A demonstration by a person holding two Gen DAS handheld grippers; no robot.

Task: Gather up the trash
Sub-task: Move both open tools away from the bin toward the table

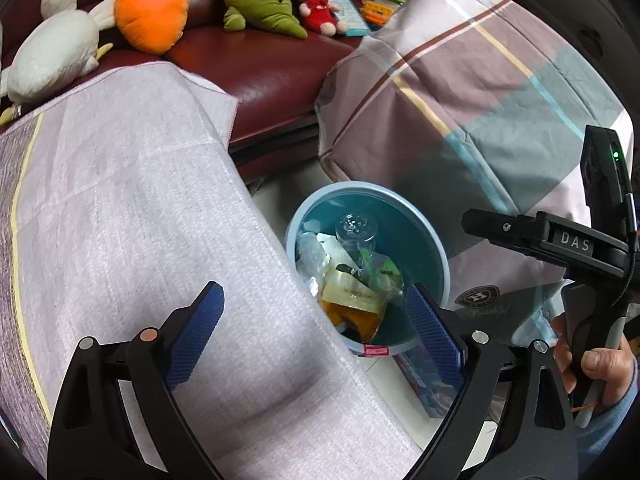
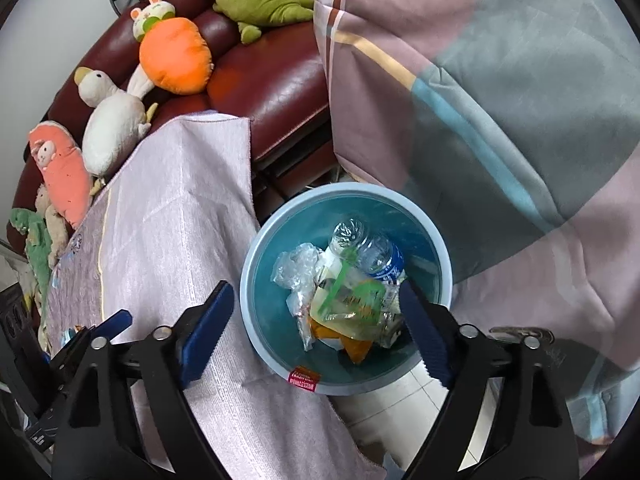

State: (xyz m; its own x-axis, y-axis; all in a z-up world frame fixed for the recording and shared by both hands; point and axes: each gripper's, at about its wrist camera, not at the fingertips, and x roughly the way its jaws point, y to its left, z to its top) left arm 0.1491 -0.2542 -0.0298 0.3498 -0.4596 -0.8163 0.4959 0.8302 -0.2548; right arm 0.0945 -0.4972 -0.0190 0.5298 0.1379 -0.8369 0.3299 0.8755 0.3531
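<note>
A light blue trash bin (image 2: pixel 256 256) stands on the floor between a cloth-covered table and a plaid-covered piece of furniture. In it lie a clear bottle with a blue label (image 2: pixel 380 256), a green-printed wrapper (image 2: pixel 348 304), crumpled clear plastic (image 2: pixel 298 264) and an orange wrapper (image 2: pixel 356 346). My right gripper (image 2: pixel 316 288) hangs open above the bin with nothing between its blue pads. My left gripper (image 1: pixel 314 292) is open too, empty, over the table's edge and the bin (image 1: pixel 400 216). The clear bottle (image 1: pixel 354 232) shows there as well.
The pink woven tablecloth (image 1: pixel 140 220) hangs close to the bin's left side, and the plaid cover (image 1: pixel 480 100) to its right. A dark red sofa (image 1: pixel 272 68) with plush toys (image 1: pixel 156 4) is behind. A hand (image 1: pixel 600 364) holds the other device at right. A blue box (image 1: pixel 428 384) lies on the floor.
</note>
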